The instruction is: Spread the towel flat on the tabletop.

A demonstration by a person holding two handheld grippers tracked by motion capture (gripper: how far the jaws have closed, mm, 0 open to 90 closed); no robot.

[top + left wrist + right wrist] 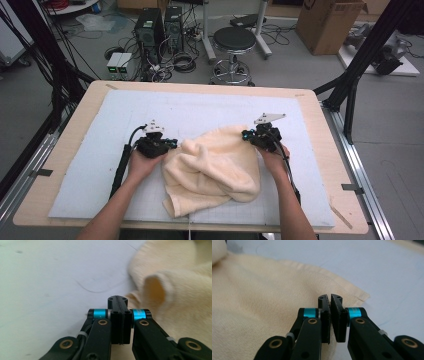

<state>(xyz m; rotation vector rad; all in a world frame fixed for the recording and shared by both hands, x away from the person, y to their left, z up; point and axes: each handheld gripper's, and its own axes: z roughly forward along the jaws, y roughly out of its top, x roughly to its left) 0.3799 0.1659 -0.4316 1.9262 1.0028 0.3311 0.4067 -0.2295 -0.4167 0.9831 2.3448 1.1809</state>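
Fingers [117, 305] of my left gripper [172, 144] are sitting pressed together with nothing between them, just beside the cream towel [215, 167] at its left edge. My right gripper [248, 134] is pinching the towel's far right hem, its tips nearly meeting. Beyond, the towel is lying rumpled on the bench's white mat [100, 150].

The towel [212, 167] is seen to be a plain cream, pale yellow in its folds, with no pattern. The mat [100, 165] beneath it is coloured a pale bluish white, faintly gridded as far as can be made out from the high view. The counter [70, 120] rim is light wood. Each claw, left [117, 301] and right [330, 298], is black, banded with turquoise collars and brass-coloured rivets.
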